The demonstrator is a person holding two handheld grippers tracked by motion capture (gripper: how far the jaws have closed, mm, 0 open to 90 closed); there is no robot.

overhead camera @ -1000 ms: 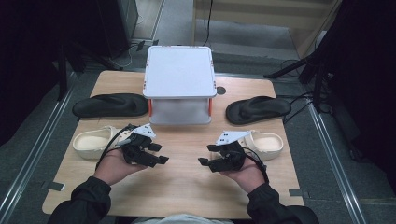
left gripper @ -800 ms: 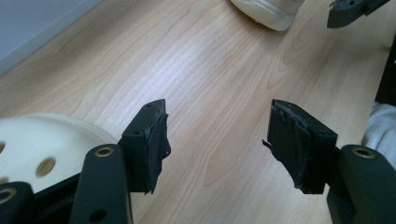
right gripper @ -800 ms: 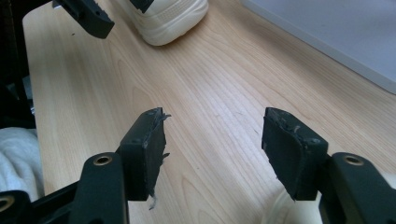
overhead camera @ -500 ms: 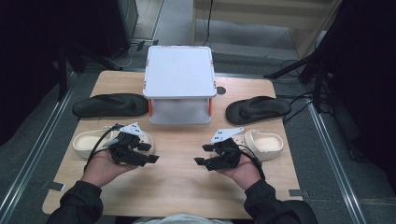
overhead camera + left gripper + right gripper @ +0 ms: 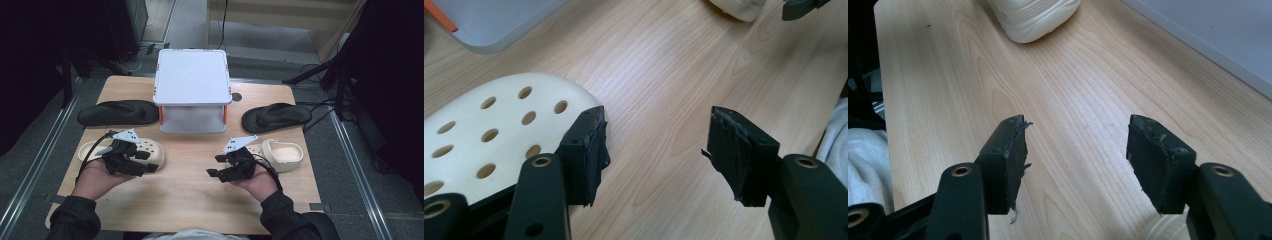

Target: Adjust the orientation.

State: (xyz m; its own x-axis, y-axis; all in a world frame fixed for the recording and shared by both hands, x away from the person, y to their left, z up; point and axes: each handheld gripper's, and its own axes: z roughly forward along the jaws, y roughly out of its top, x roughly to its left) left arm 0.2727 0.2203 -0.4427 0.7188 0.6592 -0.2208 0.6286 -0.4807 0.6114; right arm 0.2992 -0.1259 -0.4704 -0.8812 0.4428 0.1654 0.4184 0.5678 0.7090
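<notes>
left tool [image 5: 148, 162] spread, empty, beside cream clog [image 5: 152, 150] | right tool [image 5: 216, 165] spread, empty

Grey lidded box [image 5: 192, 85] at the table's [image 5: 195, 200] far middle, black slippers [image 5: 119, 112] [image 5: 276, 117] flanking it

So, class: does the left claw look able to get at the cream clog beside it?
Probably yes: the left claw stands open right at the cream clog, with bare table around.
</notes>
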